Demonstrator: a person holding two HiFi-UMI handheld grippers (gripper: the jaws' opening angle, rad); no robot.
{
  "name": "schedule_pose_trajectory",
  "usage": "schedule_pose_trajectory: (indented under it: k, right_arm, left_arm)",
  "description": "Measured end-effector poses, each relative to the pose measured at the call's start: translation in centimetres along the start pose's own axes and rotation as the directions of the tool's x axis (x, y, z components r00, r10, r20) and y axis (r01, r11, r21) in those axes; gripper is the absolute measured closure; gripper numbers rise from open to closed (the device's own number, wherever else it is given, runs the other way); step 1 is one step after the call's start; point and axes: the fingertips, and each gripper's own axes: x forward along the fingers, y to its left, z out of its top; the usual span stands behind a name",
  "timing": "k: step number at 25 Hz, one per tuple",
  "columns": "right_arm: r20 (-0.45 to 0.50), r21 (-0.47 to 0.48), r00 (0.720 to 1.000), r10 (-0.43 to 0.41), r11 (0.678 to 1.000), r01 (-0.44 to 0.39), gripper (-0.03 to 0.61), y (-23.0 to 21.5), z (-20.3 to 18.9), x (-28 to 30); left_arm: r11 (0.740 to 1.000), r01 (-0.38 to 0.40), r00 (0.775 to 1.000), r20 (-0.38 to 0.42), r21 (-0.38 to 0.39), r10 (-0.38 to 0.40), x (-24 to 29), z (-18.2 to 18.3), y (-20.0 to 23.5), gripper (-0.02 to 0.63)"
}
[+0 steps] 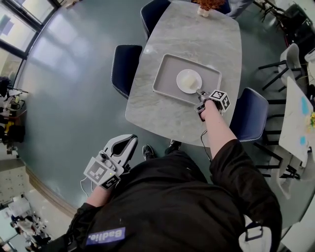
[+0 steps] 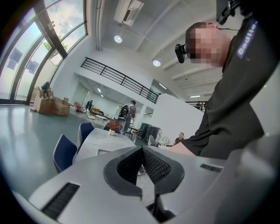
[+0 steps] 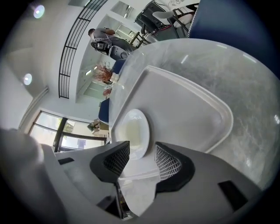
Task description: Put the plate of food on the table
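Item: round white plate (image 1: 189, 80) of pale food, resting in grey rectangular tray (image 1: 162, 74) on grey marble worktop (image 1: 197, 34).
Right gripper (image 3: 142, 159): fingers spread at tray's near rim, pinching nothing.
Left gripper (image 2: 142, 151): fingers pressed together, empty, away from the worktop.
Status: placement apparently done; only withdrawal left.

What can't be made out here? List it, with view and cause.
Food on the plate: too small in the head view; only a pale patch in the right gripper view.
Plate's near rim: right gripper view, partly behind the right tool.
Plant: head view, cut by the top edge.
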Motion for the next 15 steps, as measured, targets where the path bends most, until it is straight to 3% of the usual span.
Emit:
schedule_pose_trajectory:
  k: [4, 9, 12, 15]
  right_arm:
    - [0.019, -0.061, 0.990, 0.137, 0.989, -0.136, 0.414, 2.9, -3.5, -4.5]
    - [-0.058, -0.192, 0.963, 0.263, 0.944, -0.269, 0.414, 5.3, -10.7, -10.1]
    - [-0.078, -0.303, 0.951, 0.300, 0.901, -0.309, 0.416, 5.5, -14.0, -13.1]
    - [-0.071, -0.441, 0.945, 0.320, 0.839, -0.318, 0.420, 5.4, -16.1, -16.2]
  left_arm:
    - [0.999, 0.039, 0.999, -0.013, 0.023, -0.039, -1.1, -0.3, 0.2, 0.609]
    - [0.986, 0.160, 0.987, -0.004, 0.047, -0.161, -1.1, -0.4, -1.3, 0.609]
    - [0.975, 0.216, 0.976, -0.022, 0.062, -0.215, -0.9, -0.8, -2.5, 0.609]
    - [0.961, 0.266, 0.964, -0.040, 0.068, -0.264, -0.5, -0.8, -3.5, 0.609]
